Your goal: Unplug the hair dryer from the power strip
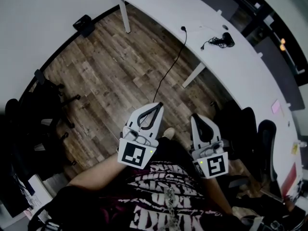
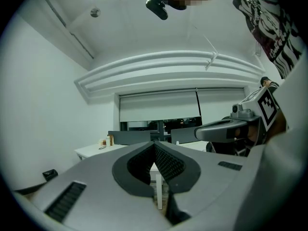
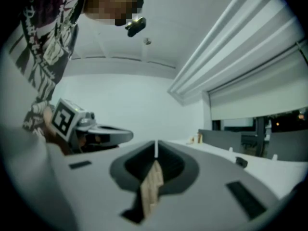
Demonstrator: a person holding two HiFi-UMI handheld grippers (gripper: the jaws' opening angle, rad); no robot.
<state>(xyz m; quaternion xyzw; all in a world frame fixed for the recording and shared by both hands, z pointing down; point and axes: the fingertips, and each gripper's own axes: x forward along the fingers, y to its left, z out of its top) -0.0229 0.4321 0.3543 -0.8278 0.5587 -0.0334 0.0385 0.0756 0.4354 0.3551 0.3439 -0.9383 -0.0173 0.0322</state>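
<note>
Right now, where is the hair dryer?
Head view, upper right: the hair dryer lies on the white table, right of the black cable hanging over its edge.

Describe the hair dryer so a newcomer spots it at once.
Find the long white table across the head view's upper right. Near its middle lies the hair dryer, a small black lump with cord bunched beside it. It's the only bulky dark thing there; the thin black cable nearby drops to the floor.
</note>
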